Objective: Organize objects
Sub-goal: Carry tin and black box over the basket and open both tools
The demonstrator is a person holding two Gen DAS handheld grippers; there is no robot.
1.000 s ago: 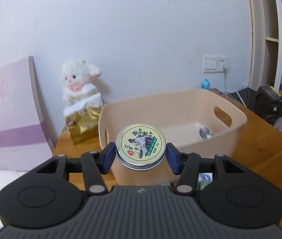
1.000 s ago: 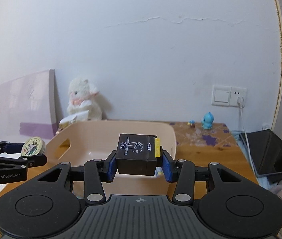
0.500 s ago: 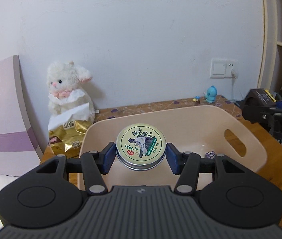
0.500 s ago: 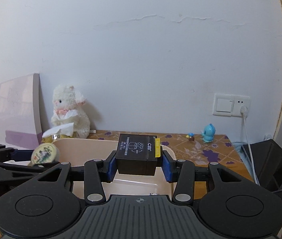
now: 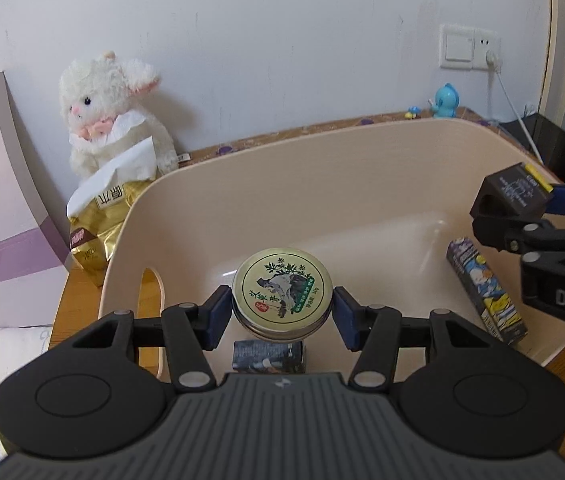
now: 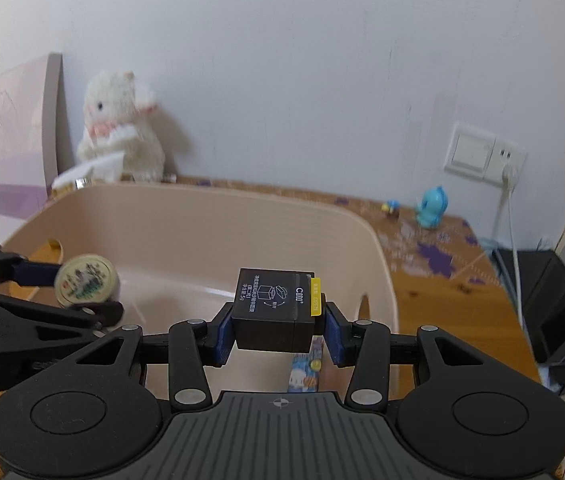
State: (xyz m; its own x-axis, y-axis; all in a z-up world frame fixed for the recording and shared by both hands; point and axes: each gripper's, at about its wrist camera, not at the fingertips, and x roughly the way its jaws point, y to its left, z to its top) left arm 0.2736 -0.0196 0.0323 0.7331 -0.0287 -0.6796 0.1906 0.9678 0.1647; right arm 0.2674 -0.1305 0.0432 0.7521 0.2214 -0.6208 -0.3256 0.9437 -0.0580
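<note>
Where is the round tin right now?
The round tin is clamped in the left gripper, over the left part of the beige bin, above a small dark box. The right wrist view shows it at far left.

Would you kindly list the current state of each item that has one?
Round tin: lid on, clamped in left gripper over the bin.
Black box: closed, clamped in right gripper.
Beige bin: holds two small cartons.
Gold snack bag: torn open.
</note>
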